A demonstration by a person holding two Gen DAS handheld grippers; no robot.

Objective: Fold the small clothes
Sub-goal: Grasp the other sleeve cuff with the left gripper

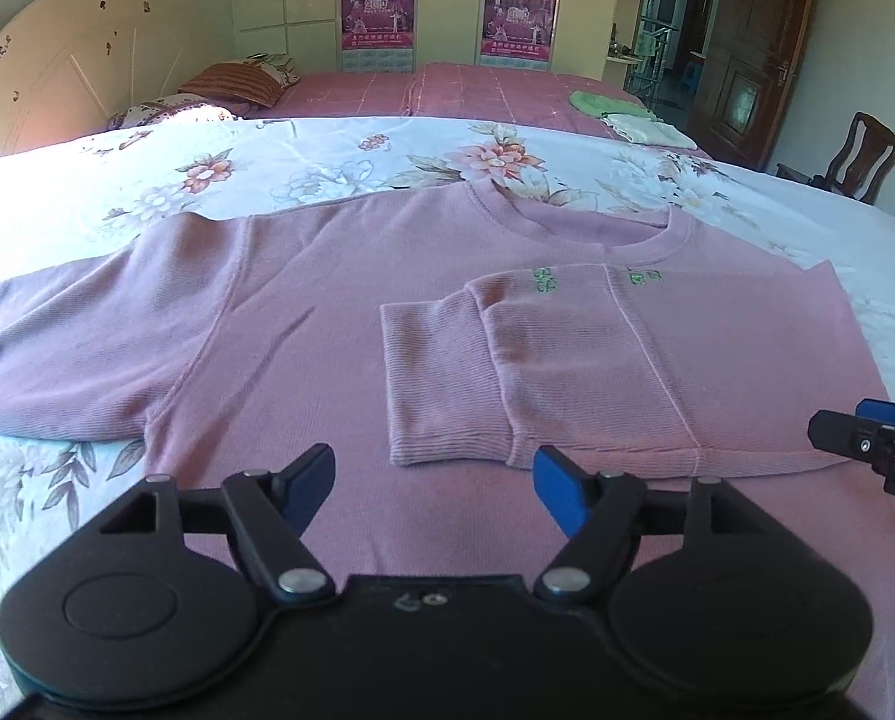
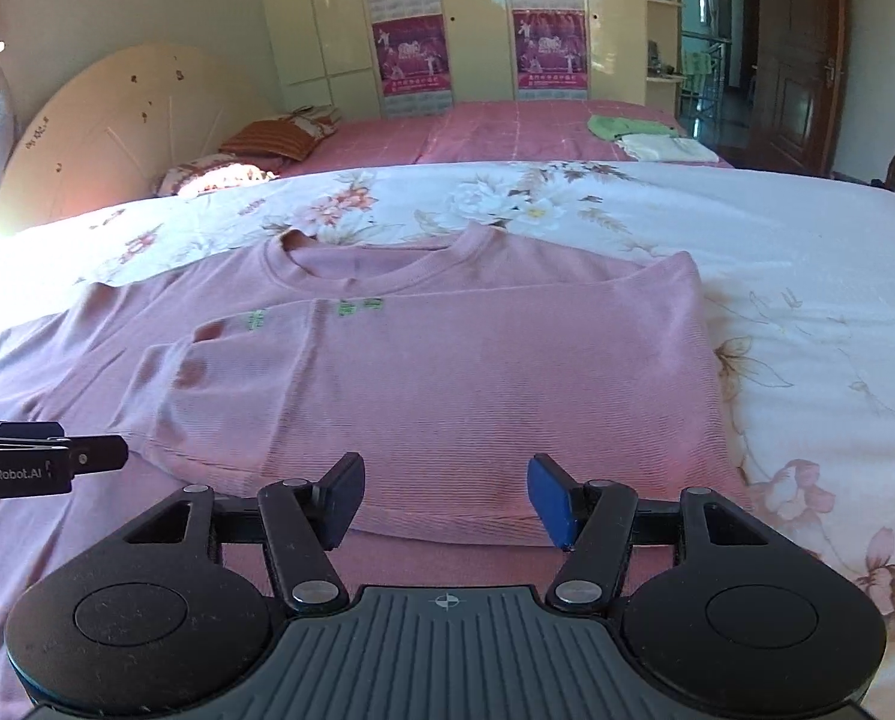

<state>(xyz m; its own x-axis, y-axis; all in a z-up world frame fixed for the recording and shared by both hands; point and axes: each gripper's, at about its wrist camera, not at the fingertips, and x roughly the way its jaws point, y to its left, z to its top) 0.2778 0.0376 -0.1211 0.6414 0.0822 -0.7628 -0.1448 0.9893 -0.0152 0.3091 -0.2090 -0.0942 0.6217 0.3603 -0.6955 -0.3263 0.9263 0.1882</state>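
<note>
A pink long-sleeved shirt (image 1: 303, 324) lies flat on the floral bedsheet (image 1: 327, 162), collar away from me. Its right side and right sleeve (image 1: 447, 384) are folded in over the body; the left sleeve (image 1: 57, 348) lies spread out to the left. My left gripper (image 1: 432, 489) is open and empty, just above the shirt's near hem. My right gripper (image 2: 444, 498) is open and empty over the folded right part of the shirt (image 2: 447, 372). Each gripper's tip shows at the edge of the other's view: the right gripper (image 1: 867, 438) and the left gripper (image 2: 57, 459).
Folded green and white clothes (image 1: 621, 114) lie on a pink bed (image 1: 447, 90) behind. Pillows (image 1: 231, 84) sit at the far left by a headboard. A wooden chair (image 1: 855, 156) and a door stand at the right. A wardrobe with posters is at the back.
</note>
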